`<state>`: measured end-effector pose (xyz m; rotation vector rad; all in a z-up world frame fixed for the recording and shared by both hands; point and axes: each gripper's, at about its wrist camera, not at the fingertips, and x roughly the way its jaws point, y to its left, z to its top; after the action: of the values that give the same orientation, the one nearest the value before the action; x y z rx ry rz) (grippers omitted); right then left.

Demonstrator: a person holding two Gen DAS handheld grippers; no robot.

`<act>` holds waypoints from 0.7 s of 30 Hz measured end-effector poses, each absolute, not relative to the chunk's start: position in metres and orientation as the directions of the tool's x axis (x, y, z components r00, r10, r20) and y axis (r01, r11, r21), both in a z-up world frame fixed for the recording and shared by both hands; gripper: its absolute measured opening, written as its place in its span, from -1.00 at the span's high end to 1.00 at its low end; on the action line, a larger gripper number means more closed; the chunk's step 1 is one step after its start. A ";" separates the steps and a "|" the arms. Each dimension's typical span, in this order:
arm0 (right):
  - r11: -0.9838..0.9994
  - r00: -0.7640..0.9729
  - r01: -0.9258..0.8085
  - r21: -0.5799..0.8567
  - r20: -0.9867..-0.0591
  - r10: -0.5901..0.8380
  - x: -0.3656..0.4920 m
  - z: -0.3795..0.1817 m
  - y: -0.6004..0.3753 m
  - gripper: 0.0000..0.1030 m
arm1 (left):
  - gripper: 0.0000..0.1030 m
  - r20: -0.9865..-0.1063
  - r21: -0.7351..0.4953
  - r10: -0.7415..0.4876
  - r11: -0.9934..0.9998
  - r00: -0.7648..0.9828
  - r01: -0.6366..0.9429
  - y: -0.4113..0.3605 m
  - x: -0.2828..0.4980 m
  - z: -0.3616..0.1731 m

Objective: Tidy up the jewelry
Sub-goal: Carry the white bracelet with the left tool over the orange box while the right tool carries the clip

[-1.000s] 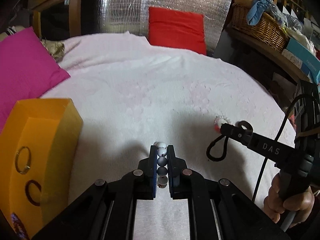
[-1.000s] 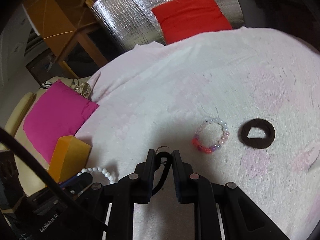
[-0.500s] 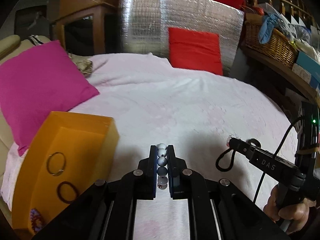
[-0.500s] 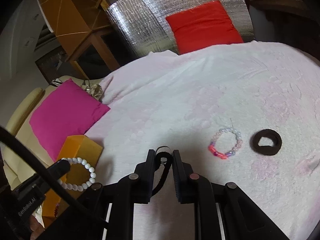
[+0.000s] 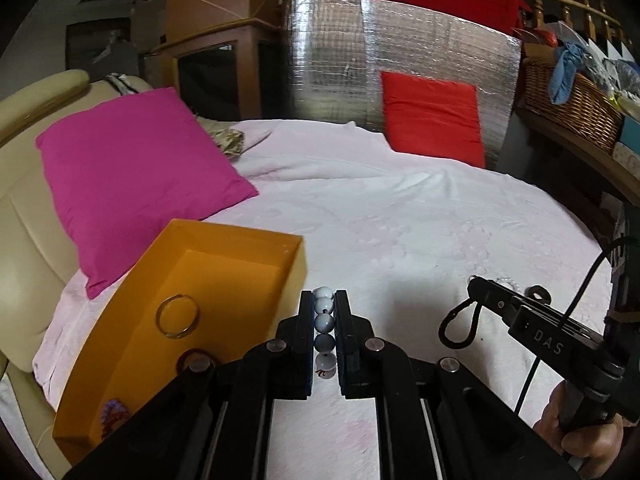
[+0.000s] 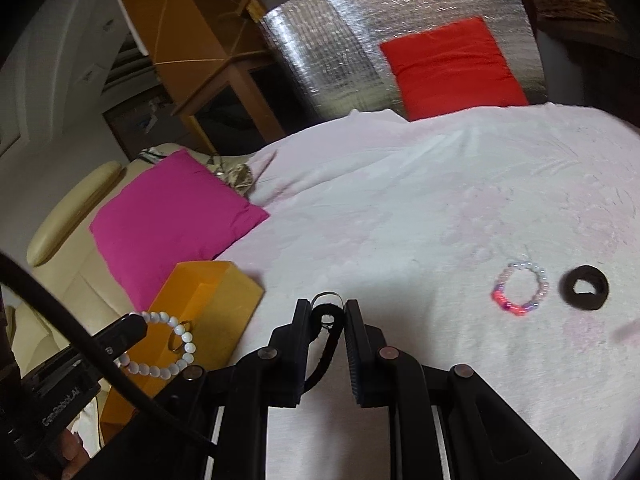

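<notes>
A bed covered by a pale pink blanket (image 5: pixel 400 232) carries everything. Beyond both tongs stand a silver foil panel (image 5: pixel 400 72) and a red cushion (image 5: pixel 432 120); a magenta pillow (image 5: pixel 132 184) lies ahead and to the left of the left tongs, partly on a cream sofa (image 5: pixel 24 216). A wicker basket (image 5: pixel 568 108) sits on a shelf far right.

The left tongs (image 5: pixel 324 320) pinch a white bead bracelet (image 5: pixel 324 322). In the left wrist view only a straight row of beads shows between the pads, running along the tongs' own axis; the loop hangs out of sight there. In the right wrist view the whole loop (image 6: pixel 164 344) hangs in front of the orange box (image 6: pixel 212 304).

The orange box (image 5: pixel 224 240) lies just left of the left tongs, open side up. It holds a thin metal ring (image 5: pixel 177 316); a dark ring (image 5: pixel 192 358) is partly hidden behind the tongs, and a multicoloured item (image 5: pixel 114 418) at the near corner is too blurred to identify.

The right tongs (image 6: pixel 328 332) are closed on a black cord loop (image 6: pixel 326 344), whose length runs back between the pads. Ahead and to their right lie a pink bead bracelet (image 6: pixel 520 288) and, just beside it, a black hair tie (image 6: pixel 584 288), apart. A hand (image 5: pixel 584 436) grips the right tongs' handle, cut off at the frame edge.
</notes>
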<state>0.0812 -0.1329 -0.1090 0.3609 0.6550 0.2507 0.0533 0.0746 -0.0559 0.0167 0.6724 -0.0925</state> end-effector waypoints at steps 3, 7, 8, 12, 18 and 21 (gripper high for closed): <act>0.909 0.767 -0.141 0.392 -0.537 0.351 0.076 -0.108 -0.123 0.64 | 0.82 -0.622 -0.018 -0.066 0.997 0.780 0.069 0.081 0.048 -0.056; 0.906 0.764 -0.166 0.390 -0.531 0.368 0.074 -0.107 -0.114 0.64 | 0.82 -0.610 -0.013 -0.048 0.999 0.791 0.050 0.086 0.043 -0.053; 0.905 0.763 -0.170 0.389 -0.529 0.371 0.073 -0.107 -0.113 0.64 | 0.82 -0.606 -0.011 -0.042 0.999 0.795 0.045 0.087 0.042 -0.052; 0.901 0.760 -0.181 0.394 -0.525 0.382 0.072 -0.106 -0.108 0.64 | 0.82 -0.598 -0.013 -0.036 0.999 0.801 0.036 0.091 0.040 -0.049; 0.895 0.756 -0.191 0.403 -0.521 0.396 0.072 -0.105 -0.101 0.64 | 0.82 -0.589 -0.012 -0.024 1.000 0.808 0.022 0.100 0.037 -0.047; 0.895 0.755 -0.197 0.400 -0.520 0.399 0.073 -0.104 -0.095 0.64 | 0.82 -0.586 -0.017 -0.021 1.000 0.810 0.013 0.106 0.037 -0.046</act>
<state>0.0728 -0.0949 -0.1038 0.3333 0.6374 0.3318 0.0366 0.1060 -0.0456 -0.0121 0.6263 -0.0182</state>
